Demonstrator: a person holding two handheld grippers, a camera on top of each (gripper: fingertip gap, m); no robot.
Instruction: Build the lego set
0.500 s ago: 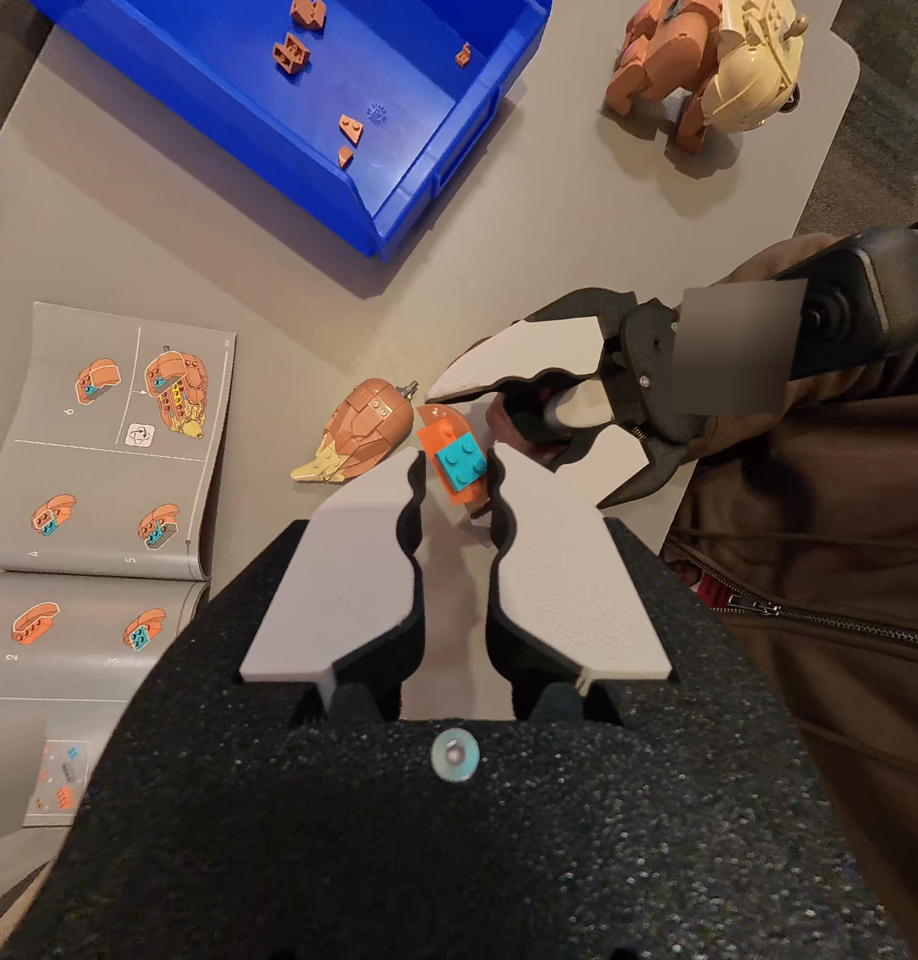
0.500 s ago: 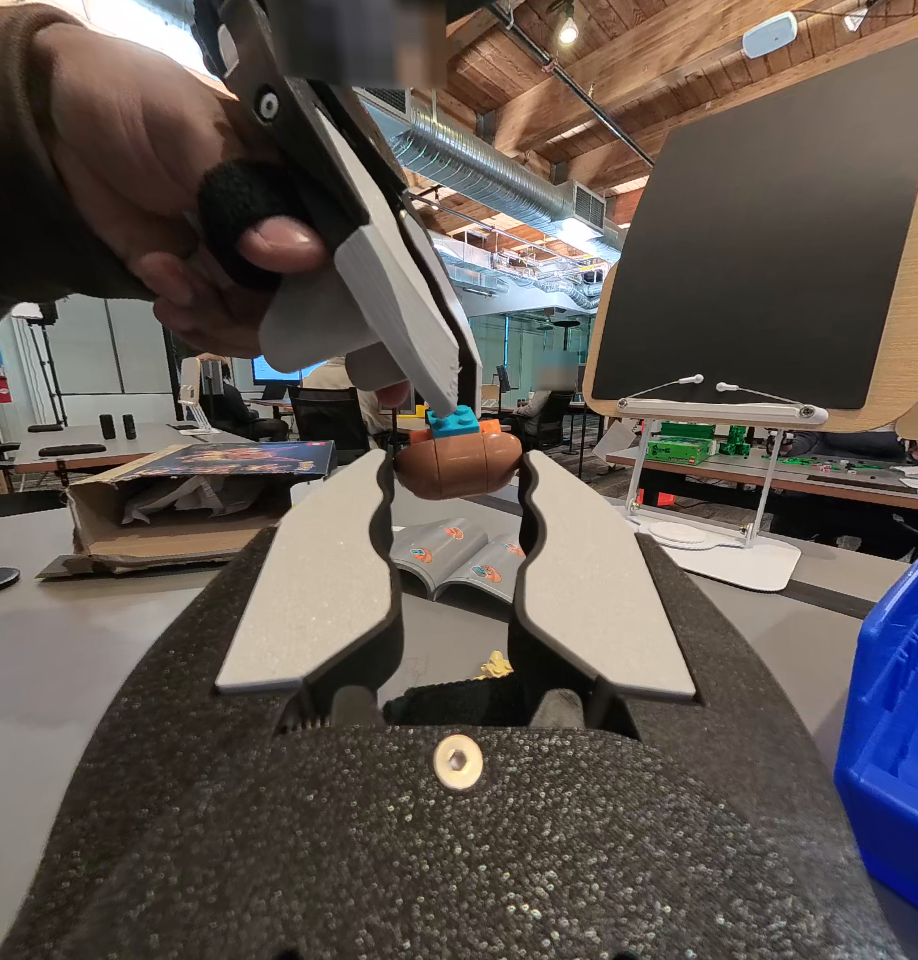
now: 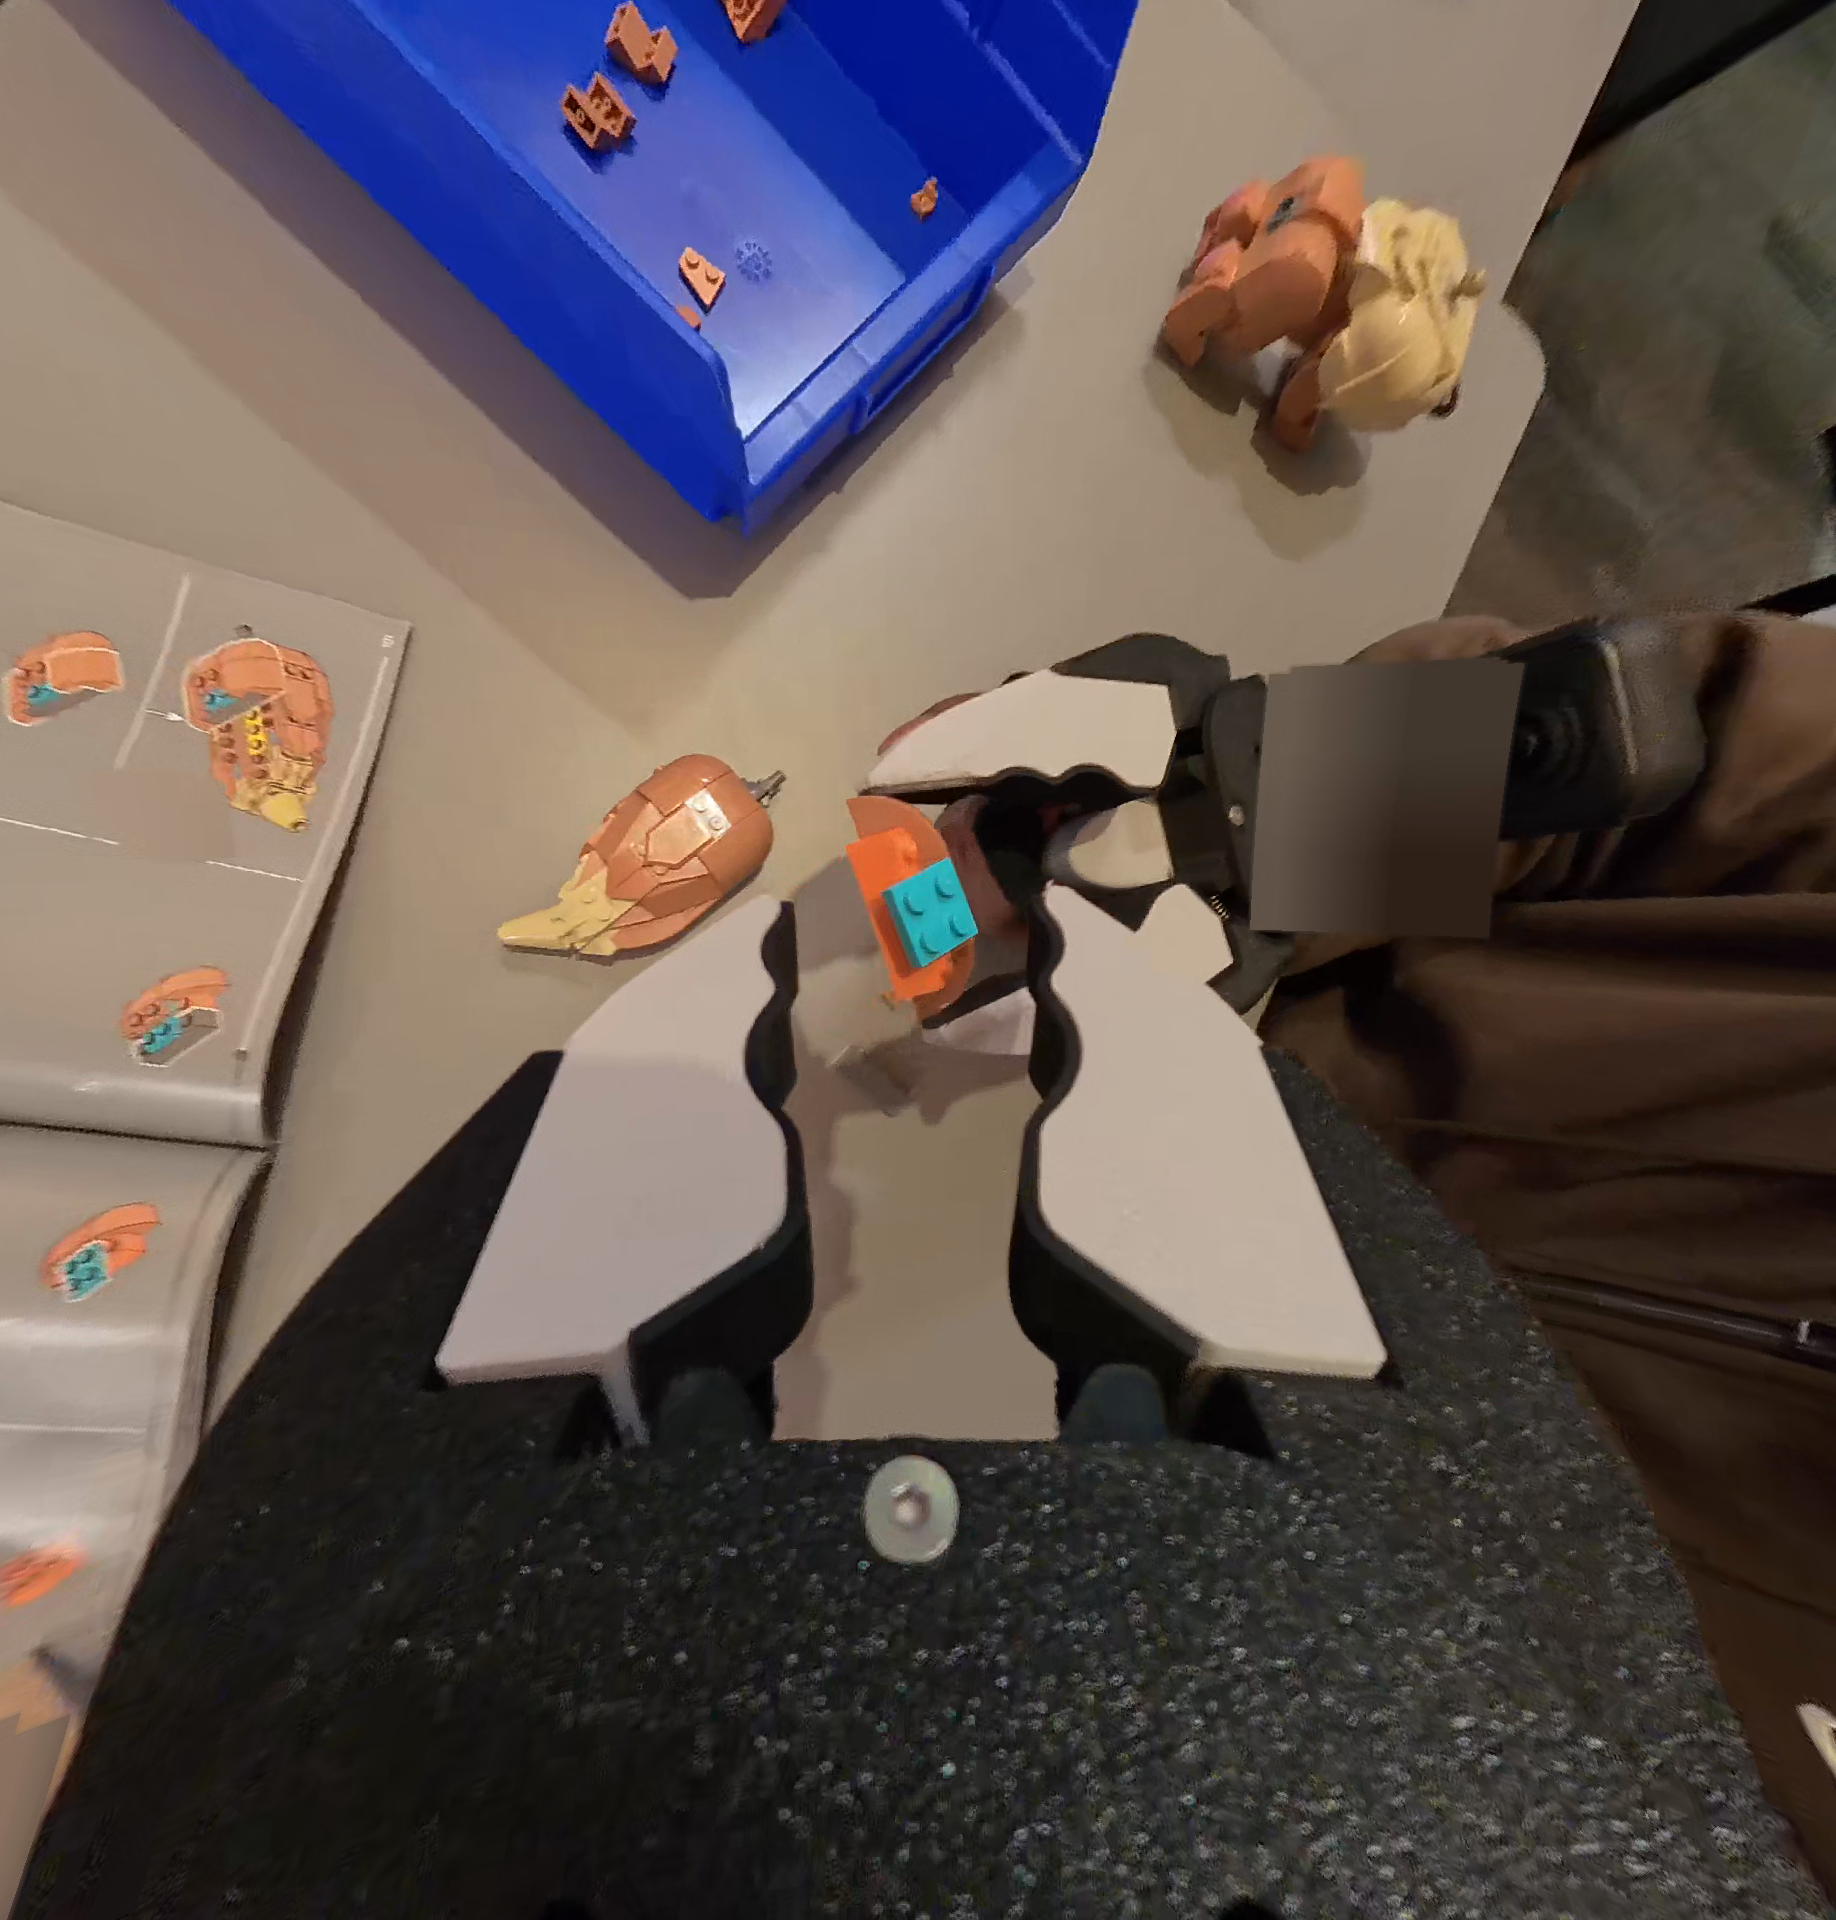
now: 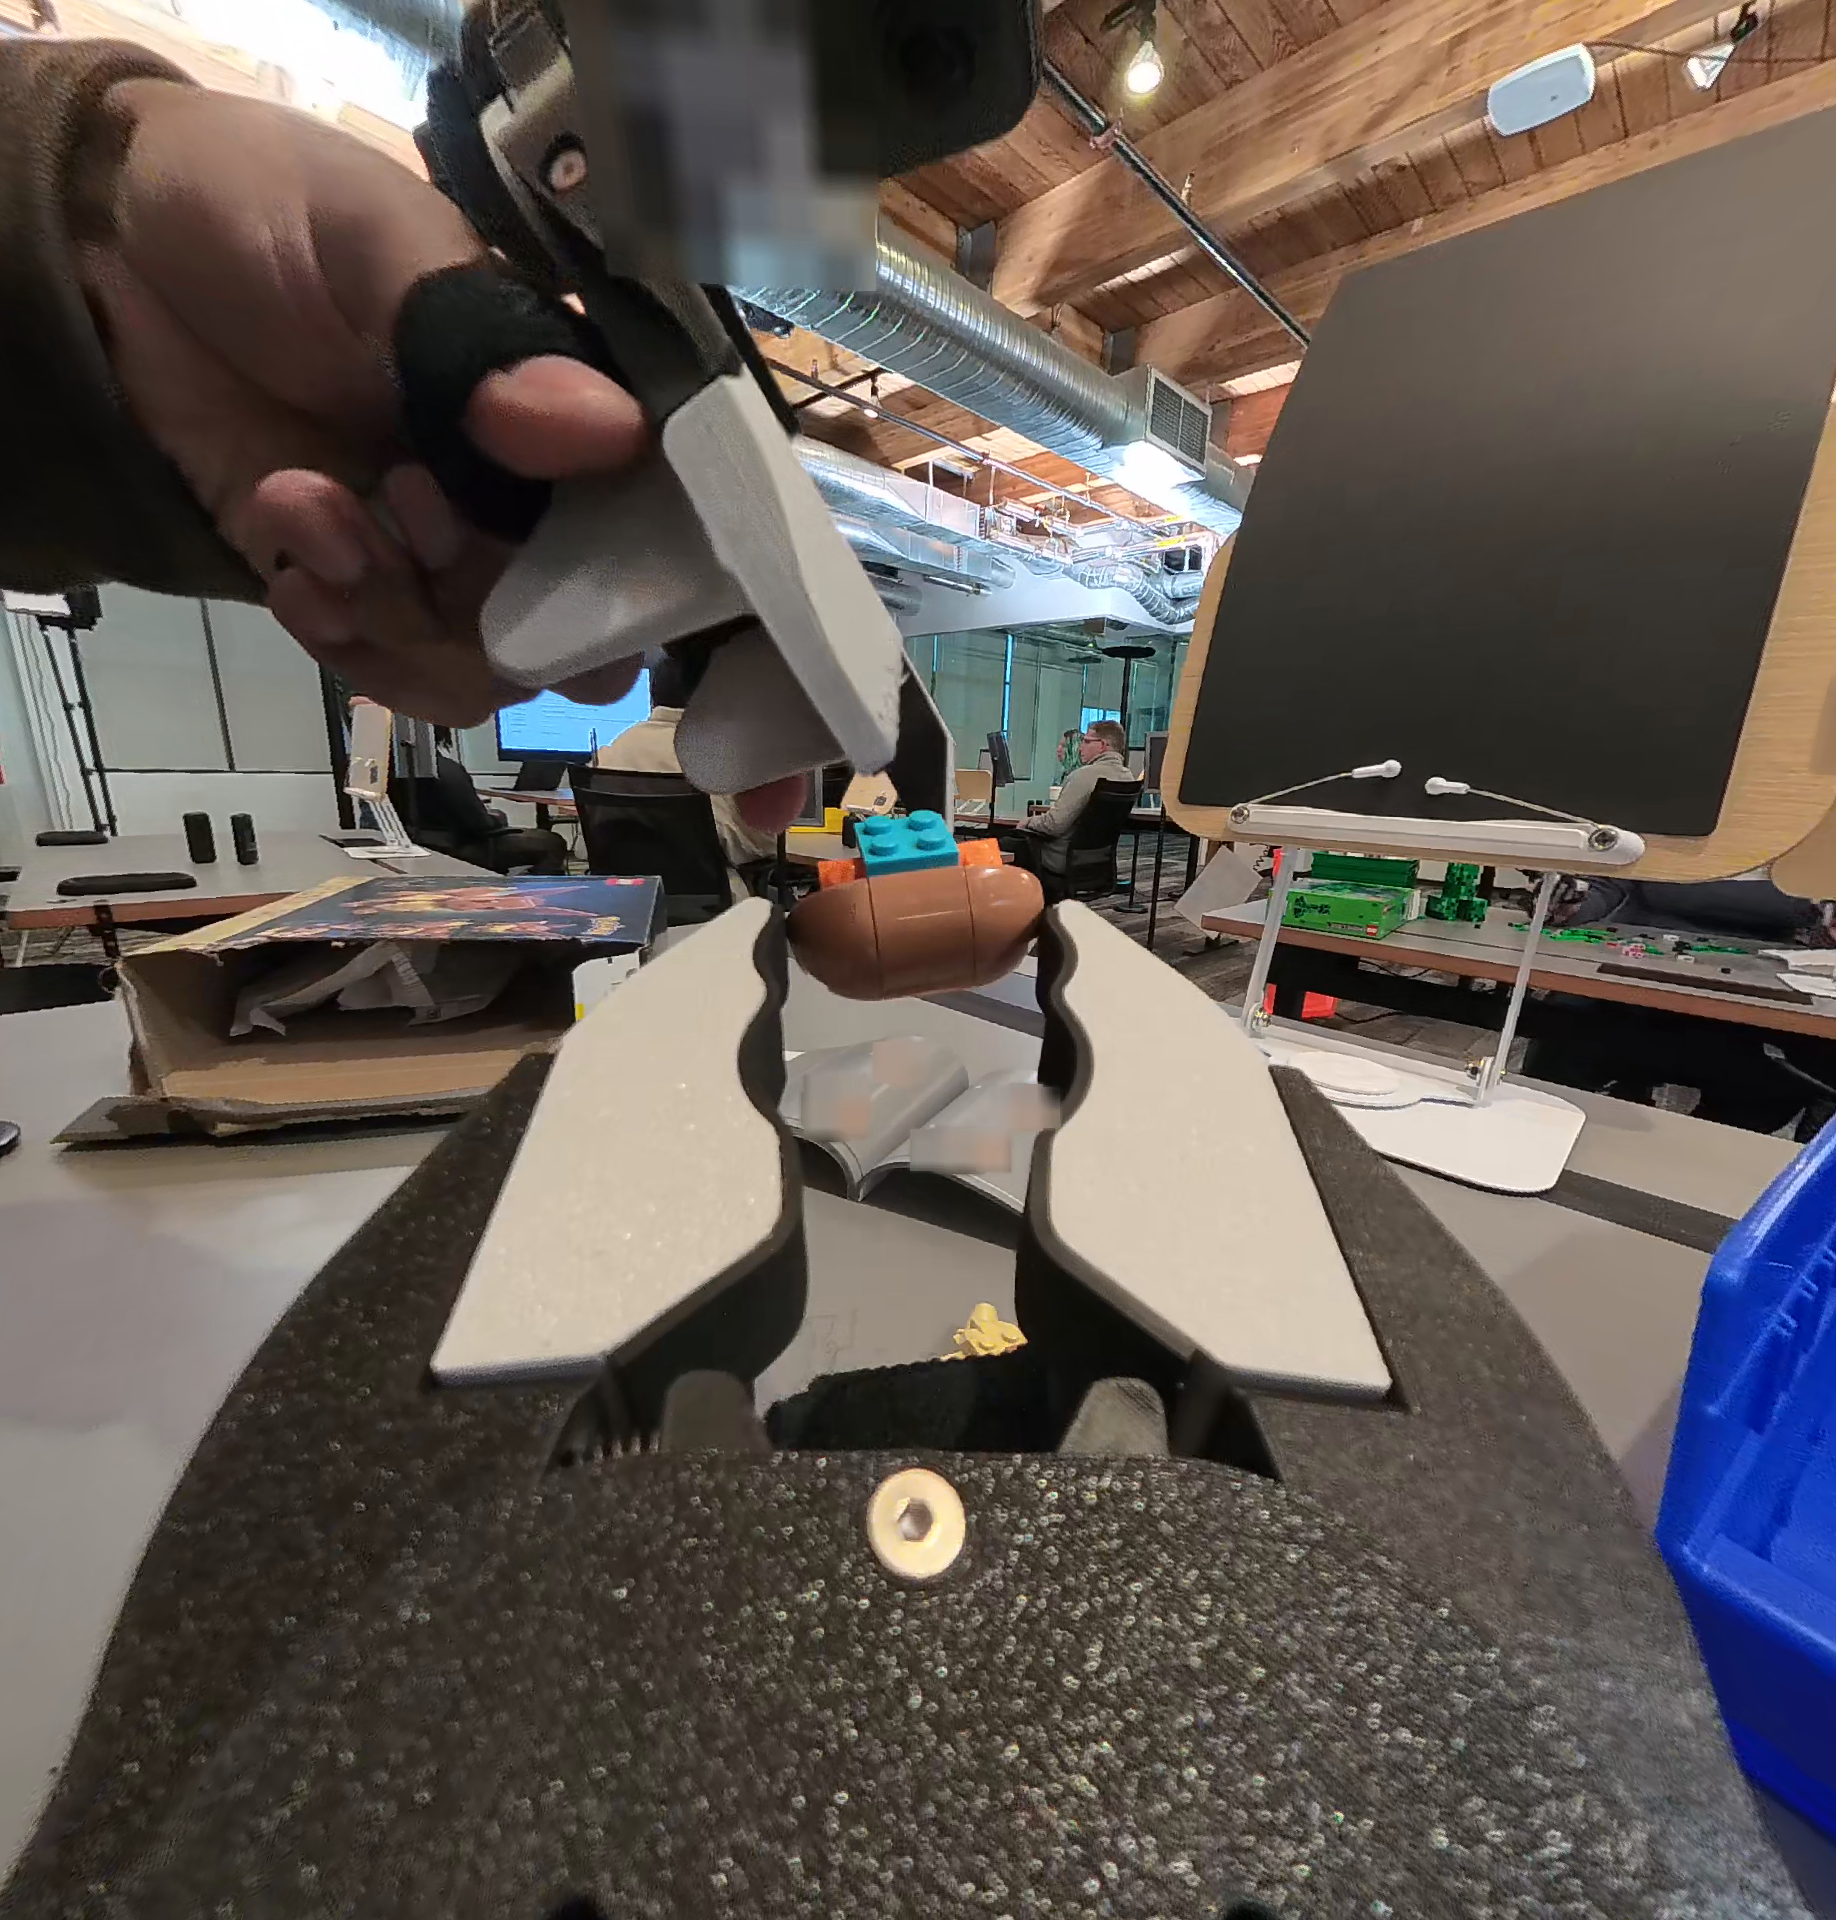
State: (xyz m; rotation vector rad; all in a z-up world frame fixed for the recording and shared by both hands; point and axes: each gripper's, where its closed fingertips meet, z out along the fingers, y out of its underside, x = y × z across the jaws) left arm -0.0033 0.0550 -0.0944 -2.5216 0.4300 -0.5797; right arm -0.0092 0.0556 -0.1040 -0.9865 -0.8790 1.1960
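**A:** What was the right gripper (image 4: 914,935) doing?

**B:** I had it pinching the sub-build (image 4: 912,940) by its rounded brown ends, one finger on each end, off the table (image 4: 114,1299). It was level with the studs up, so the teal brick (image 4: 906,844) on the orange plate faced whatever came down from above.

**A:** And the left gripper (image 3: 909,961)?

**B:** Spread and holding nothing. In its own view the sub-build (image 3: 912,906) sat just past the fingertips, nearer the right-hand one, and I couldn't tell whether that finger touched it. From the right wrist view the left gripper (image 4: 862,753) hung tilted just over the teal brick, apart from it. I judged that the pose for pressing a piece home or fetching the next one.

**A:** Where was the rest of the set?

**B:** A finished brown and tan piece (image 3: 649,857) lay on the table just beside the grippers. The manual (image 3: 145,883) was open further left, in easy sight for checking steps. The blue bin (image 3: 810,457) beyond held a few loose brown parts (image 3: 597,109), and a bigger brown and cream assembly (image 3: 1319,291) stood well apart near the table's far corner.

**A:** Any risk?

**B:** The curved ends gave a thin grip, so I judged a hard push from above could roll it
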